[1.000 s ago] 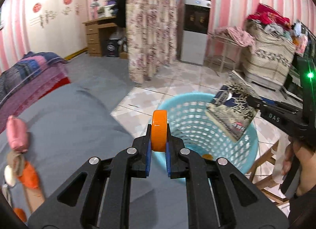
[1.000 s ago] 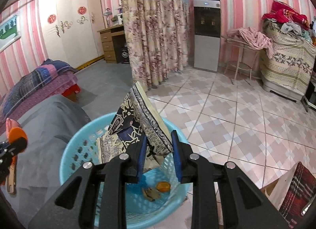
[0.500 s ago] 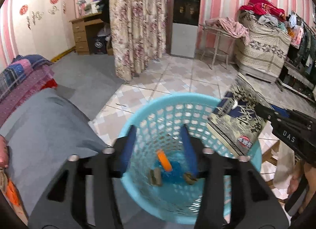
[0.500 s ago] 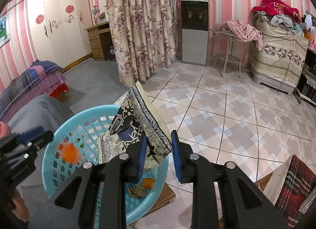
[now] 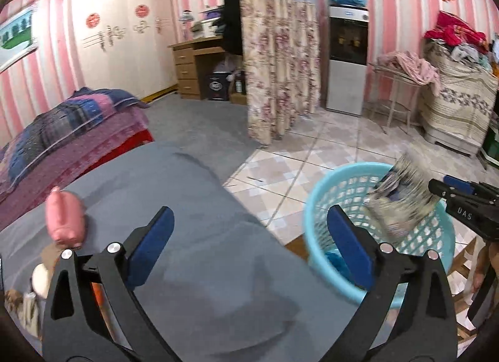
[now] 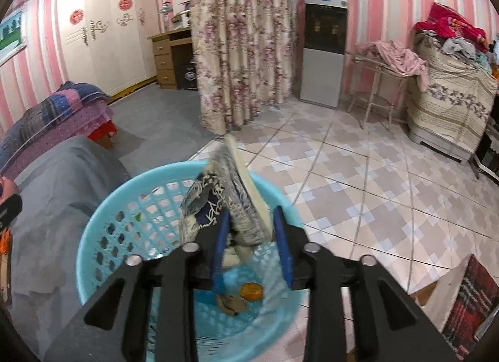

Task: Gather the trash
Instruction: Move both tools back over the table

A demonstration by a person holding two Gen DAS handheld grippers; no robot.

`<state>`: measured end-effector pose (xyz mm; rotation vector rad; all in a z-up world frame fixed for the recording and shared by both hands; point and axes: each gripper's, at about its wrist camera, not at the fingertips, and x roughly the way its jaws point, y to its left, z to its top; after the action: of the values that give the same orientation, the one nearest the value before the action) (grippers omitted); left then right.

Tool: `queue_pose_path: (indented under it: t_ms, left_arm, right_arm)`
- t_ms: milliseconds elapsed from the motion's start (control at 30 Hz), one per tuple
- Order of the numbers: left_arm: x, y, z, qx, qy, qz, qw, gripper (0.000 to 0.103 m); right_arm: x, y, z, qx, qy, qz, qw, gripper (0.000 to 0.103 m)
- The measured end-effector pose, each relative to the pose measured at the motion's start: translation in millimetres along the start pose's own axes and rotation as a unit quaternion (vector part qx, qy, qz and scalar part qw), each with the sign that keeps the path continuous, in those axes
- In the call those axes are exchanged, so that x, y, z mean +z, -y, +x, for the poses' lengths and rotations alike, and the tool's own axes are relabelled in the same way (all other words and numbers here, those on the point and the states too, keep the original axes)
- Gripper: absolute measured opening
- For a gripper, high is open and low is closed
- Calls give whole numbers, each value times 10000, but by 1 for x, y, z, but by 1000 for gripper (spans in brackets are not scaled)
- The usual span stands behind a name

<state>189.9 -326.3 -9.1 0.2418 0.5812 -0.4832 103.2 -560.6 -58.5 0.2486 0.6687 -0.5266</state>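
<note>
Hanging between the opening jaws of the right gripper: patterned paper packet, long axis upright, directly over turquoise lattice plastic basket; left gripper opening, empty, beside it.

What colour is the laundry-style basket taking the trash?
Light blue plastic basket with a lattice wall, clearest in the right wrist view.

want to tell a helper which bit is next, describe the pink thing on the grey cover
Start at the wide grey cover left of the blue basket. Near its left edge lies a pink pouch, plump and glossy, the farthest of the small pieces clustered there, and the only pink one.
</note>
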Motion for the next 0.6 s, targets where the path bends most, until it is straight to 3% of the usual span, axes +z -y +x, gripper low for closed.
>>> queue_pose_path:
  t_ms: [67, 167, 300, 600]
  left_arm:
    - [-1, -9, -7, 102, 25, -60, 9999, 95]
    - [-4, -25, -16, 184, 47, -212, 9996, 96]
    - [-10, -45, -29, 371, 81, -327, 9987, 96]
    - [-27, -89, -61, 662, 145, -717, 9951, 97]
  right_arm:
    - [-1, -6, 0, 77, 21, -16, 10000, 67]
    - [-1, -15, 1, 191, -22, -66, 9998, 70]
    - [0, -28, -8, 116, 141, -137, 9997, 89]
    - [1, -59, -19, 264, 190, -400, 9987, 92]
